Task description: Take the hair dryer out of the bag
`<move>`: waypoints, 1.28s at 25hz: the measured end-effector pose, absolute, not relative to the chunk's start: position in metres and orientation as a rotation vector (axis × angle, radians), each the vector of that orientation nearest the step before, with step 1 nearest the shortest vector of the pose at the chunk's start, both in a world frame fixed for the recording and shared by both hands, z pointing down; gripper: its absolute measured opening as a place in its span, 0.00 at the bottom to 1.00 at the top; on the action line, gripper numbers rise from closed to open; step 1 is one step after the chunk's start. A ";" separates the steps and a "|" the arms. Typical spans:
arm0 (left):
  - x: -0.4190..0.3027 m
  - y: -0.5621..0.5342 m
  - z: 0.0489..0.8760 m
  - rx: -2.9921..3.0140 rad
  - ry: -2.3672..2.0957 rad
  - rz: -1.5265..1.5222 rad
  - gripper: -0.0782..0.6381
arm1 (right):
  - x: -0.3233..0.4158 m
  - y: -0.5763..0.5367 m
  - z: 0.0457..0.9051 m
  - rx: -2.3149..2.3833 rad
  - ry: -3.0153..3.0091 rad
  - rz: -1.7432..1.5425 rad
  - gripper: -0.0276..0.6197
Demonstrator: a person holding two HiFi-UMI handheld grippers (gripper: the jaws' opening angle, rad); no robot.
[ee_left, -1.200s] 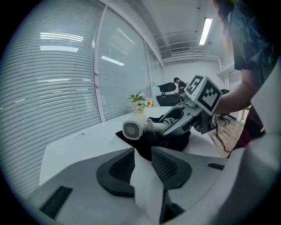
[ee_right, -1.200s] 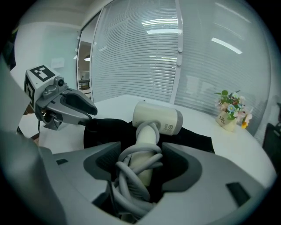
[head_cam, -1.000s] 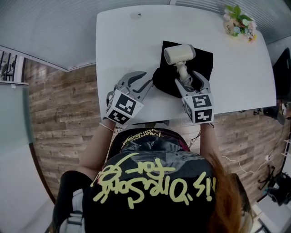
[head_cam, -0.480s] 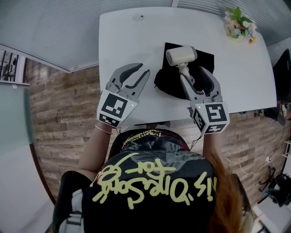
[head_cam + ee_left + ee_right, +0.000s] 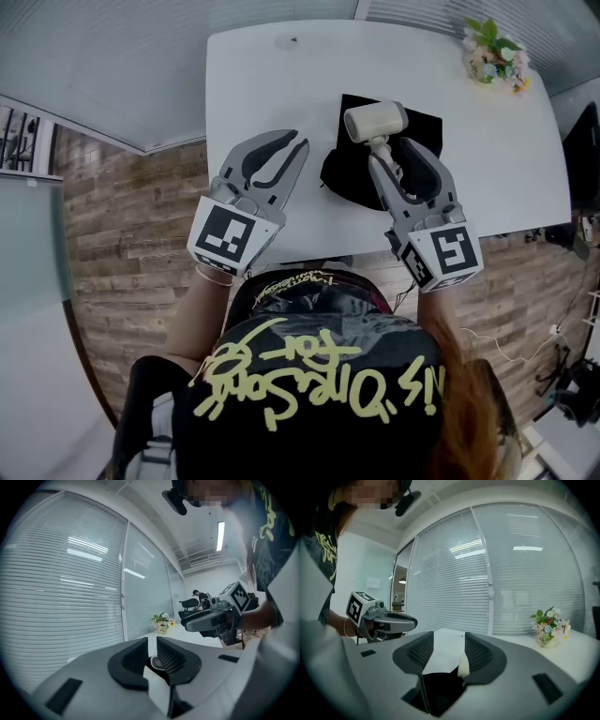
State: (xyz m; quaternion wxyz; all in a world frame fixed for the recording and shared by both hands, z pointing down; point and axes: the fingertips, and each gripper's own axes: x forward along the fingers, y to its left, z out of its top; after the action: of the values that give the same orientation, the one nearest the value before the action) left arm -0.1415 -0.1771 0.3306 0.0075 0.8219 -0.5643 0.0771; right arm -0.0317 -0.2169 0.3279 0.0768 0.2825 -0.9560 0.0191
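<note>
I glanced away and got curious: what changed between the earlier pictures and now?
Both tools rose off the white table toward the camera, their jaws closing somewhat with nothing between them: the left tool from beside the black cloth bag, the right tool from around the handle of the cream hair dryer. Dryer and bag stayed put.

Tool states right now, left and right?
Left tool: narrow gap, jaws just closing, empty.
Right tool: open, jaws just closing a little, empty.
</note>
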 end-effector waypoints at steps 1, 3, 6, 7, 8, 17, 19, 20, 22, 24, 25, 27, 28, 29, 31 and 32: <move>-0.142 -0.177 0.328 2.573 -1.769 0.231 0.18 | -0.033 -0.216 0.326 0.842 -2.869 0.052 0.36; -0.142 -0.178 0.324 2.578 -1.775 0.219 0.17 | -0.034 -0.215 0.323 0.835 -2.878 0.048 0.33; -0.141 -0.179 0.322 2.580 -1.773 0.204 0.15 | -0.034 -0.213 0.319 0.832 -2.890 0.040 0.30; -0.141 -0.179 0.322 2.581 -1.771 0.197 0.15 | -0.035 -0.213 0.318 0.832 -2.893 0.036 0.29; -0.141 -0.179 0.321 2.583 -1.770 0.189 0.14 | -0.035 -0.212 0.318 0.833 -2.895 0.032 0.28; -0.132 -0.174 0.311 2.619 -1.736 0.152 0.11 | -0.038 -0.208 0.316 0.827 -2.894 -0.022 0.20; -0.129 -0.174 0.310 2.625 -1.727 0.144 0.10 | -0.039 -0.206 0.314 0.833 -2.891 -0.023 0.18; -0.129 -0.173 0.310 2.627 -1.724 0.142 0.10 | -0.039 -0.205 0.313 0.838 -2.888 -0.018 0.18; -0.128 -0.173 0.309 2.631 -1.719 0.138 0.10 | -0.041 -0.204 0.311 0.851 -2.883 -0.020 0.12; -0.128 -0.172 0.307 2.632 -1.715 0.131 0.10 | -0.041 -0.203 0.309 0.857 -2.881 -0.028 0.11; -0.129 -0.171 0.306 2.633 -1.713 0.127 0.10 | -0.041 -0.203 0.309 0.858 -2.882 -0.030 0.11; -0.129 -0.170 0.305 2.637 -1.708 0.118 0.10 | -0.041 -0.202 0.307 0.861 -2.884 -0.036 0.11; -0.128 -0.170 0.304 2.639 -1.706 0.116 0.10 | -0.041 -0.202 0.306 0.863 -2.886 -0.040 0.11; -0.128 -0.169 0.304 2.642 -1.703 0.116 0.10 | -0.041 -0.201 0.305 0.866 -2.888 -0.044 0.11; -0.127 -0.168 0.303 2.648 -1.697 0.115 0.10 | -0.041 -0.199 0.304 0.867 -2.891 -0.054 0.08; -0.126 -0.167 0.302 2.652 -1.692 0.113 0.10 | -0.041 -0.198 0.303 0.865 -2.892 -0.060 0.08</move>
State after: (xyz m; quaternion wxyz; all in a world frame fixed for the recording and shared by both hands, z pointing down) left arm -0.1258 -0.1671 0.3020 -0.0031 0.8425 -0.5375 0.0360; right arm -0.0410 -0.1982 0.3030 0.0611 0.2858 -0.9561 -0.0197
